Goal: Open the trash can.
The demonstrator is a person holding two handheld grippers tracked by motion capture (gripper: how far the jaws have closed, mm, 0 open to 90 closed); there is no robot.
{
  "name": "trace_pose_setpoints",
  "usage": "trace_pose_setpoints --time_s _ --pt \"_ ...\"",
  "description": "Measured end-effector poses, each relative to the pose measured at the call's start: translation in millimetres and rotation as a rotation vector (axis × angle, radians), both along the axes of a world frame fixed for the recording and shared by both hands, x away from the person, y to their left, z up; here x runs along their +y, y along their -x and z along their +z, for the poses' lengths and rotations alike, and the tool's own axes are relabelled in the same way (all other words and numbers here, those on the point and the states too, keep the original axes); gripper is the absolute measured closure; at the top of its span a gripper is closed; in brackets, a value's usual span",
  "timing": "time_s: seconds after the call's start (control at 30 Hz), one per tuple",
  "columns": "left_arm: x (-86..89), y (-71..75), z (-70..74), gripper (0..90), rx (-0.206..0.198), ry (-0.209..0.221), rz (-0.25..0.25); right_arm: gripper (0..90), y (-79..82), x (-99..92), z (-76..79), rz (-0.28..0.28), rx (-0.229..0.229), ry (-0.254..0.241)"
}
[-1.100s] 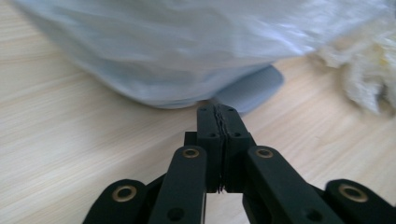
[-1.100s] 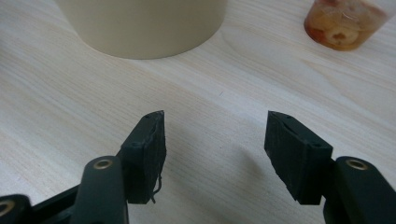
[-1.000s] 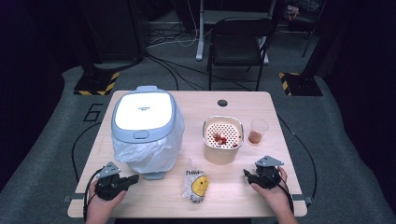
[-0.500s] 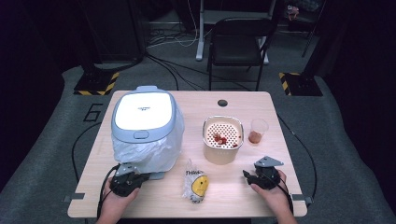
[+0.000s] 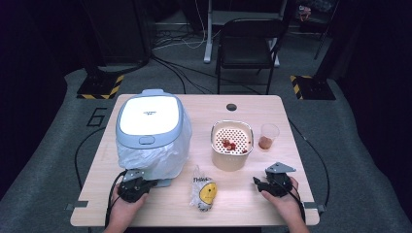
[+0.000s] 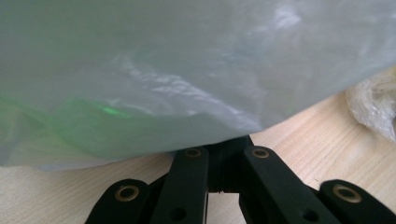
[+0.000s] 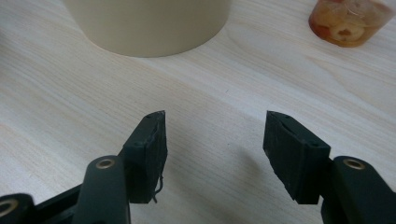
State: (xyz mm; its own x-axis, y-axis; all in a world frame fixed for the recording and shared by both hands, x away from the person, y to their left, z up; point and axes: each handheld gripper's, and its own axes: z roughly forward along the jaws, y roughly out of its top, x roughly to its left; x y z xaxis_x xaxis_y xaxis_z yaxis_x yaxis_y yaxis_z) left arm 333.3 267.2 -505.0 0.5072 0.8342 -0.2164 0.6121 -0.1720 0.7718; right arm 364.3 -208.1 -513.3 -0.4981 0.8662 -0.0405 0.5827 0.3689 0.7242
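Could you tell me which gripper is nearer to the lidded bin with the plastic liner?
Left. The left gripper is at the bin's liner; the right gripper rests beyond the beige container.

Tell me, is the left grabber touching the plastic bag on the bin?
Touching. In the left gripper view the closed left gripper runs under the plastic bag, whose film lies over its tips; no gap shows.

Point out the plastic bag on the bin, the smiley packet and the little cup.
plastic bag (image 5: 160, 158), high view, front drape.
smiley packet (image 5: 204, 192), high view, yellow face.
cup (image 5: 268, 136), high view, side wall.
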Motion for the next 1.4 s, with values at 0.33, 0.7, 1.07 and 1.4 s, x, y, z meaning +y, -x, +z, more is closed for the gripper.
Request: trace_pose_setpoints --time_s 0.33,0.7,1.07,1.4 --pt "-6.1 5.6 0.9 90.0 -0.066 -0.077 -0.044 38.9 -0.6 -0.4 -0.3 -0.006 0.001 -0.002" --pt "-10.8 3.1 -1.4 90.0 -0.051 -0.049 -0.068 38.9 -0.7 -2.8 -0.6 -0.009 -0.003 -0.012" --pt "-10.7 1.9 -4.5 90.0 -0.039 -0.062 -0.072 38.9 1.2 0.3 1.0 -0.012 0.002 -0.016" --pt "-12.0 0.4 -9.0 90.0 -0.045 -0.086 -0.082 38.9 2.6 2.3 2.7 0.007 -0.004 -0.018"
